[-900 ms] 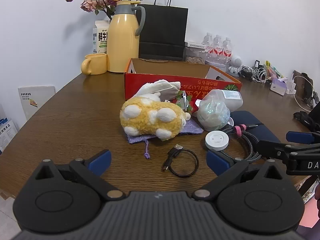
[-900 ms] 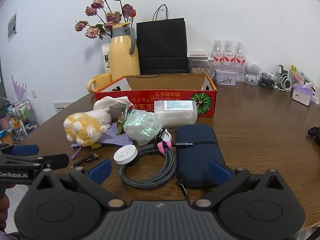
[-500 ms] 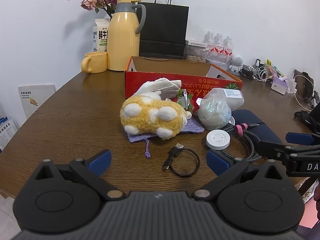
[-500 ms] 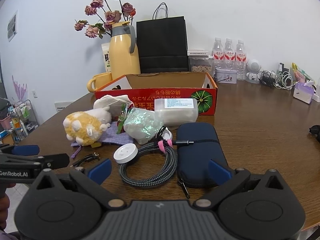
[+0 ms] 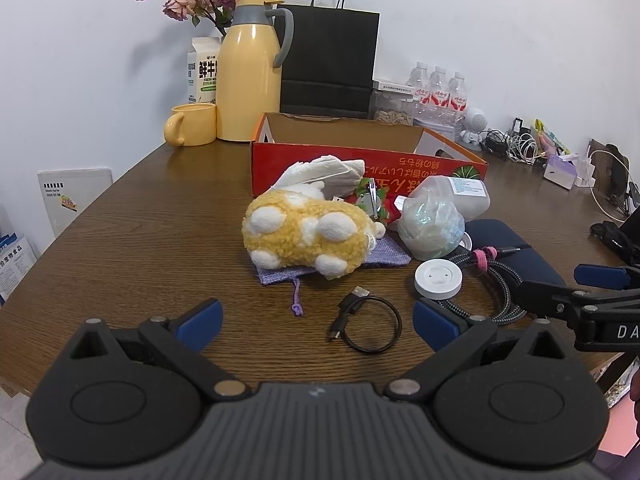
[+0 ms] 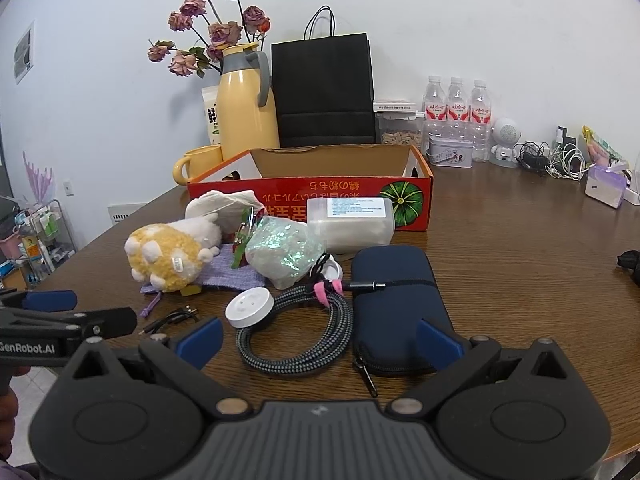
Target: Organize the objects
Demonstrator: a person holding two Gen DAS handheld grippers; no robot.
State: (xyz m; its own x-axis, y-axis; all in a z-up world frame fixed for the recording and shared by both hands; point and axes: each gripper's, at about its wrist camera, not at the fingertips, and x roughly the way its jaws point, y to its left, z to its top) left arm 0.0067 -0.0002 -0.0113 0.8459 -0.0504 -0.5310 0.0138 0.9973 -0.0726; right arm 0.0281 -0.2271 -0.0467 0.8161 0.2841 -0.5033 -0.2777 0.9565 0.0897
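Jaws of both the left gripper [image 5: 316,320] and the right gripper [image 6: 318,338] stand spread wide, empty, above the table [image 5: 132,240]. Nearest lie a small black cable [image 5: 368,320], a braided cable [image 6: 296,332] and a navy case [image 6: 394,300]; behind them a plush toy [image 5: 308,238] rests on a purple pouch [image 5: 388,254]. Farther back stands the open red box [image 6: 312,184].

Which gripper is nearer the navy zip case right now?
Right. The right gripper hovers open, one finger over the near end of the navy zip case. The left gripper hangs open beyond the braided cable.
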